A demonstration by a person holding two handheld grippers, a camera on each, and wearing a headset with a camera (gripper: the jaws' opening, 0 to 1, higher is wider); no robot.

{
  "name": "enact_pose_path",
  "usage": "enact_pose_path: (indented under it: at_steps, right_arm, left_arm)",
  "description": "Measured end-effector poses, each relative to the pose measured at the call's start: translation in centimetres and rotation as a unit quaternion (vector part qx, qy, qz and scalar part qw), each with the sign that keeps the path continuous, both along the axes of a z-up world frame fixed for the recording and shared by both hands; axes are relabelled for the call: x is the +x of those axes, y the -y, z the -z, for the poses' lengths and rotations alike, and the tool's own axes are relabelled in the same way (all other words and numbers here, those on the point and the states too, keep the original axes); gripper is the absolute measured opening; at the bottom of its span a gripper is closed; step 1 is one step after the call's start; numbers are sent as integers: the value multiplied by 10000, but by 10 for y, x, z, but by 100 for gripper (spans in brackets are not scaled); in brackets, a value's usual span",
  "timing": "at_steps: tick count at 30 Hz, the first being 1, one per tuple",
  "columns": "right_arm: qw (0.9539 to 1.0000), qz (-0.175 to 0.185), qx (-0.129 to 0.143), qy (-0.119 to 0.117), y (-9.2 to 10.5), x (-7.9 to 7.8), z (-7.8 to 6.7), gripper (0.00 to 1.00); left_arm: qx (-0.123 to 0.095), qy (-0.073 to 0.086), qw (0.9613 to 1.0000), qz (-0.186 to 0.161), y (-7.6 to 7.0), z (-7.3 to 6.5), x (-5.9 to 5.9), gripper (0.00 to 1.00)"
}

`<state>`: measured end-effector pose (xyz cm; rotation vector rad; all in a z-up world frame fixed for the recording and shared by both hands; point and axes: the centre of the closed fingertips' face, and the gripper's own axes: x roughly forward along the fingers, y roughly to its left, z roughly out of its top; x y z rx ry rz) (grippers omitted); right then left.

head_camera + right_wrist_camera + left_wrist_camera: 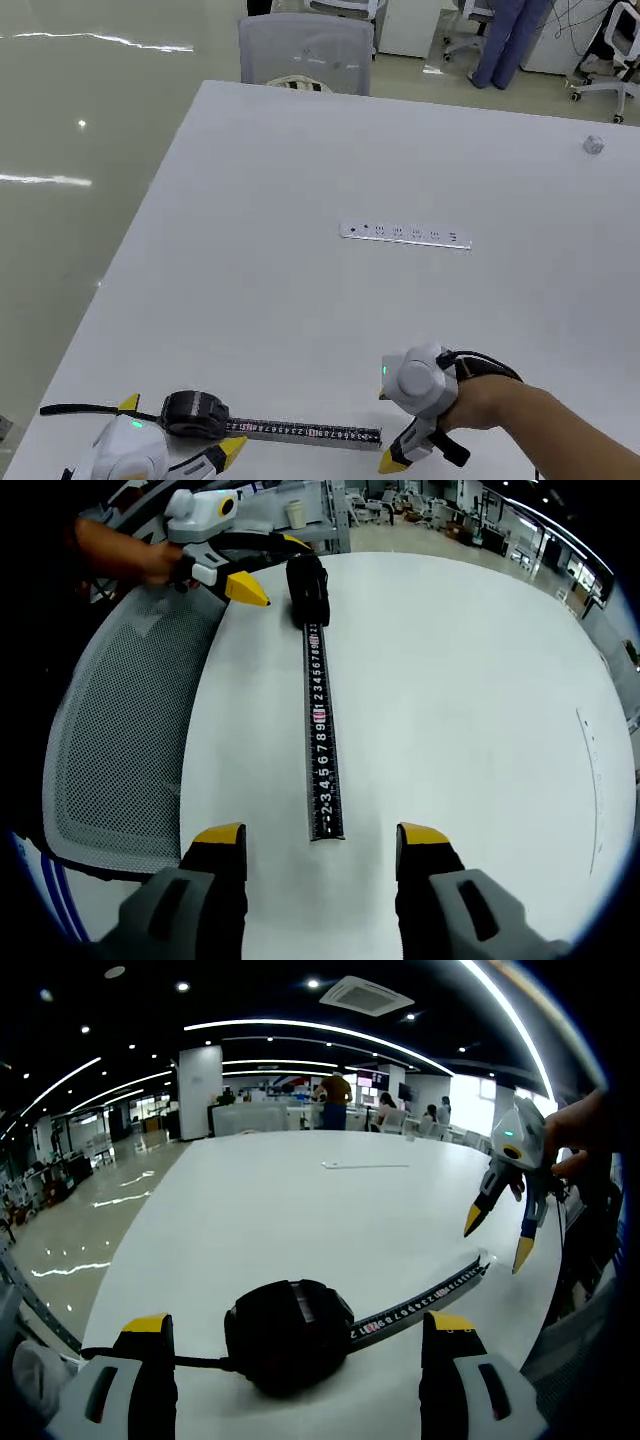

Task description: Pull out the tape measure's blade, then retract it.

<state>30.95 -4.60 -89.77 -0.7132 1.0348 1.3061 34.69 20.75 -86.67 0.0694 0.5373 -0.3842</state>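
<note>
**Item under task.** The tape measure (290, 1345) is found lying on the white desk (400, 150), close to its near edge. The blade (319, 710) is already drawn out and lies flat on the surface, scale upward. A black wrist strap (75, 408) trails from the case on the side away from the blade.

**Handling, as judged.** The case is taken to be hard, compact and dense for its size, and unlikely to deform under the jaws. It is best gripped across its flat sides. The blade is judged thin and springy: stiff along its length, easily kinked if bent sideways, smooth and liable to slip. The end hook is considered the proper point of hold. Since the blade lies extended with nothing gripping it, a lock is presumed engaged, though this cannot be confirmed. A fast spring return is to be guarded against on release.

**Left hand-held gripper (299, 1322).** The jaws are spread wide, one on each side of the case. No contact with the case can be made out, and nothing is clamped.

**Right hand-held gripper (322, 842).** The jaws are likewise parted, with the blade's free end lying between the two tips. Nothing is held.
</note>
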Motion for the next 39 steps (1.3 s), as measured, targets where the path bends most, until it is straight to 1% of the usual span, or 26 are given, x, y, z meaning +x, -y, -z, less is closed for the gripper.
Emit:
enact_pose_path:
  at_steps: [1,2,3,5,7,9,11,13,20,23,25,28,31,36,39]
  right_arm:
    - [10000,7,3,-10,0,0,1,57]
    - [10000,-7,-79,23,0,-1,12,55]
    - [10000,-3,-86,-15,-3,-2,19,53]
    - [9999,-50,-99,8,-4,-3,23,47]
    - [9998,-102,-160,36,-3,-2,28,42]
    - [9997,-117,-203,28,-1,-2,31,39]
    - [9996,-165,-221,60,-1,-2,32,34]
    - [9996,-167,-237,69,-1,-2,32,31]
    - [9991,-228,-345,108,2,-3,34,28]
    - [9989,-219,-403,104,4,-2,39,26]
    - [9988,-194,-424,112,5,-2,39,23]
    - [9988,-190,-439,90,4,-2,43,21]
    - [9983,-222,-517,153,2,-2,43,16]
    - [9981,-213,-568,134,2,-1,43,16]
    - [9973,-240,-671,148,1,0,44,15]
  left_arm:
    - [-9,-11,10000,-7,0,0,0,100]
    - [75,-57,9999,-54,-5,6,1,100]
    - [71,-99,9998,-133,-9,8,2,100]
    - [85,-127,9998,-156,-11,11,3,100]
    - [73,-112,9998,-142,-10,11,3,100]
    - [76,-123,9998,-144,-10,12,3,100]
    - [59,-135,9998,-146,-10,12,3,100]
    - [66,-136,9998,-149,-10,12,2,100]
    - [52,-154,9997,-177,-11,14,3,100]
    - [27,-165,9997,-193,-11,15,3,100]
    - [24,-169,9996,-206,-12,15,3,100]
    - [14,-177,9996,-211,-12,16,3,100]
    - [11,-191,9996,-219,-13,17,2,100]
    - [1,-202,9995,-249,-14,18,2,100]
    - [-37,-218,9993,-296,-14,19,2,100]
